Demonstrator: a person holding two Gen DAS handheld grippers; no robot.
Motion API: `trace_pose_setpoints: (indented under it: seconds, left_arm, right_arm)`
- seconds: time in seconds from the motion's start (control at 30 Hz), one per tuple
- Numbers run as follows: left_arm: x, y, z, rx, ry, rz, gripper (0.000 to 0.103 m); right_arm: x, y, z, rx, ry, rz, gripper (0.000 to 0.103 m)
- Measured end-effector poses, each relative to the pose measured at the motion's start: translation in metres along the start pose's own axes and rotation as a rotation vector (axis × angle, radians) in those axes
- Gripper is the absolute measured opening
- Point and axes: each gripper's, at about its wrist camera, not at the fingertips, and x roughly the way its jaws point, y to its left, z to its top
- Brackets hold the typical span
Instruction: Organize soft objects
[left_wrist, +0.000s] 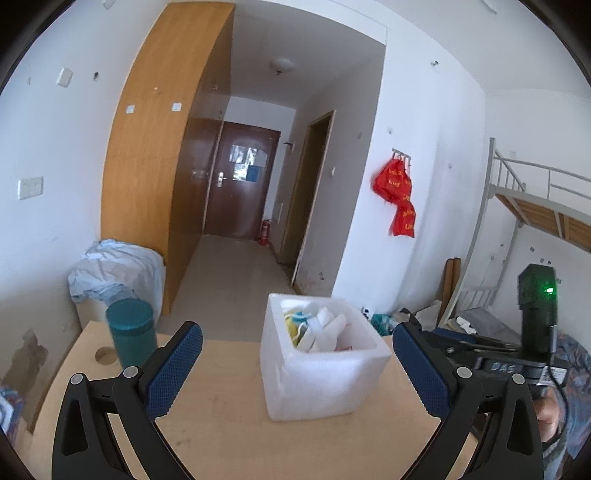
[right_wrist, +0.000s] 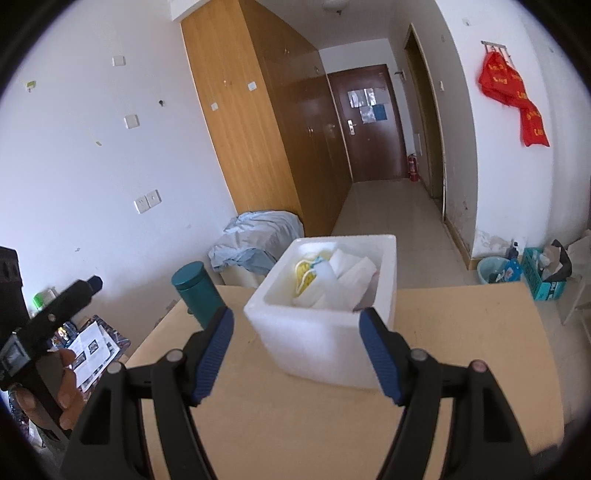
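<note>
Both tongs, left (left_wrist: 297, 363) and right (right_wrist: 296, 338), gape empty. A foam box (right_wrist: 325, 332) of soft items sits on the surface (right_wrist: 461, 332) beside a teal jar (right_wrist: 195, 295)

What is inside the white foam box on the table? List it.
The foam box holds white foam pieces and a yellow soft item with a bit of blue. Anything beneath them, and the box bottom, is covered.

A white foam box (left_wrist: 321, 373) stands upright on the wooden table, open-topped, holding a jumble of white foam pieces (left_wrist: 327, 326) and a yellow soft item (right_wrist: 306, 275).
</note>
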Motion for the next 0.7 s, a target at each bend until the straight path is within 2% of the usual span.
trace_pose_setpoints:
  seconds: [0.17, 0.4, 0.63, 0.7]
  left_arm:
    - [-0.025, -0.002, -0.018, -0.022, 0.017, 0.019, 0.103]
    - [-0.067, -0.015, -0.043, 0.005, 0.018, 0.04, 0.103]
    - [-0.109, -0.019, -0.084, -0.013, -0.001, 0.07, 0.103]
    - [-0.117, -0.017, -0.098, -0.03, 0.004, 0.066, 0.103]
  right_arm:
    - [-0.029, 0.015, -0.019, -0.008, -0.02, 0.012, 0.074]
    - [-0.066, 0.036, -0.055, -0.042, -0.039, 0.018, 0.074]
    - [-0.102, 0.053, -0.096, -0.061, -0.064, 0.027, 0.075]
    - [-0.108, 0.058, -0.109, -0.076, -0.069, 0.014, 0.079]
